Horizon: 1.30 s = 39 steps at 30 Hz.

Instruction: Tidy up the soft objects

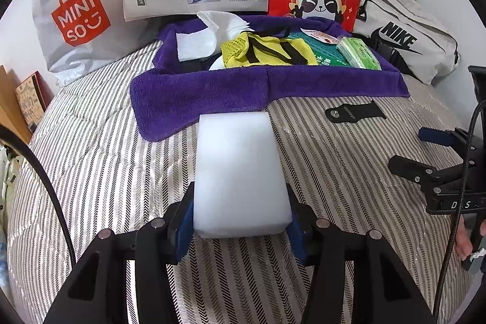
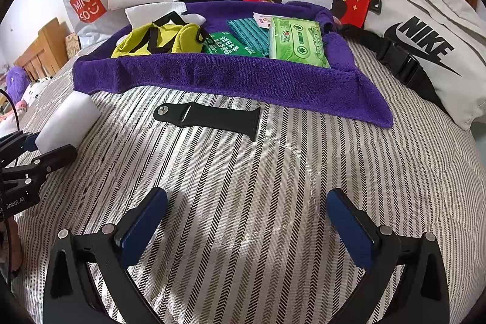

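Now, biggest thing first.

Bed: the striped bed cover [image 2: 243,172] lay under everything, and both grippers were low over it.

Purple towel: the purple towel [image 2: 231,75] was spread at the far side of the bed, with its edges turned up like a tray. It lay straight ahead of both grippers.

Things on the towel: a yellow mesh bag [image 2: 158,40], a green tissue pack [image 2: 296,41], a teal cloth [image 2: 247,31] and a white cloth [image 1: 194,44] sat together on it.

White sponge: the white foam block [image 1: 240,172] was held up off the bed by the left gripper [image 1: 240,220]. Its long side pointed away from the jaws, right at the towel, and its far end was close to the towel's near edge.

Left jaws: they were pinching the near end of the block from both sides.

Black strap: the black watch strap [image 2: 209,117] lay flat on the bed, just in front of the towel. Its long side ran left to right, across the right gripper's [image 2: 246,230] path.

Right jaws: they were spread wide and held nothing.

Who was nearer: the strap was ahead of the right jaws and a little to their left, so I think the right hand was the closer one for it. The left one only needed to go forward to drop the block on the towel.
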{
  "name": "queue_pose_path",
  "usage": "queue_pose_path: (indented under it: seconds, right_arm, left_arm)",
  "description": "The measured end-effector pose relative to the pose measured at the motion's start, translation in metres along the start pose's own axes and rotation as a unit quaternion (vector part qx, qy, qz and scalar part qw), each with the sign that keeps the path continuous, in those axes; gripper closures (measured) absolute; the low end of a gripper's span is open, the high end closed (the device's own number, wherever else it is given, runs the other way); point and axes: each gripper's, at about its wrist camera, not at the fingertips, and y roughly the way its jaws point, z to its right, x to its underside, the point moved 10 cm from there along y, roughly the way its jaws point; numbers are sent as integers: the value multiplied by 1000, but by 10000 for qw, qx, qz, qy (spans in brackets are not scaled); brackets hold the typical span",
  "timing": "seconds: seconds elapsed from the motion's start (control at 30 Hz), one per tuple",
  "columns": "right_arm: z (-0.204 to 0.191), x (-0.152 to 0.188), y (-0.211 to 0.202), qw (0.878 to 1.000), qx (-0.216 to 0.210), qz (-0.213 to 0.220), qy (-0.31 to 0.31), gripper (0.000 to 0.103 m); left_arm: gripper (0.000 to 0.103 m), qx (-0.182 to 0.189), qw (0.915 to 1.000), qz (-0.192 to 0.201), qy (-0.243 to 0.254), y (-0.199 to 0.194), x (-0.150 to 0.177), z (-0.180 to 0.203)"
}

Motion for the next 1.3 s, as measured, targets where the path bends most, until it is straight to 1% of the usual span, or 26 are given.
queue_pose_path:
  seconds: [0.13,0.2,0.47,0.57,0.63,0.67,0.77,0.83,0.9,1.03,1.13,1.2,1.27,1.3]
  right_arm:
    - [-1,0,0,10000,-5,2,6,0]
    - [-2,0,0,10000,-4,1,10,0]
    - [-2,1,0,10000,3,-1,-26,0]
    - [-6,1,0,9997,-142,-10,-191,6]
    - [-8,-2,-1,9994,-219,59,-267,11]
    - [-11,-5,-2,9991,-243,107,-319,11]
    - [-24,-18,-7,9963,-264,337,-741,11]
    - [-32,-26,-4,9935,-184,364,-1064,16]
    - [-36,-32,2,9905,-147,319,-1326,18]
    - [-36,-44,18,9853,-90,163,-1696,19]
    - [-38,-50,24,9830,-275,98,-1813,19]
    - [-40,-52,28,9820,-488,17,-1823,20]
    - [-41,-54,34,9821,-790,-149,-1701,28]
    - [-38,-54,36,9837,-939,-286,-1503,32]
  left_arm:
    - [54,52,10000,-2,-22,0,0,1]
    - [53,7,10000,-7,10,0,0,1]
    - [54,19,10000,0,-9,0,0,1]
    - [54,46,10000,8,-44,0,0,0]
    - [54,33,10000,4,-33,0,0,0]
    - [54,18,10000,2,-19,0,0,0]
    - [54,21,10000,0,-19,0,0,-1]
    - [54,18,10000,0,-15,0,0,0]
    - [54,20,10000,-1,-16,0,0,0]
    - [54,35,10000,-3,-15,0,0,0]
    - [54,31,10000,-3,-14,0,0,1]
    - [54,51,10000,-6,-14,0,0,1]
    - [54,47,10000,-6,-11,0,0,2]
    - [54,47,10000,-7,-12,0,0,1]
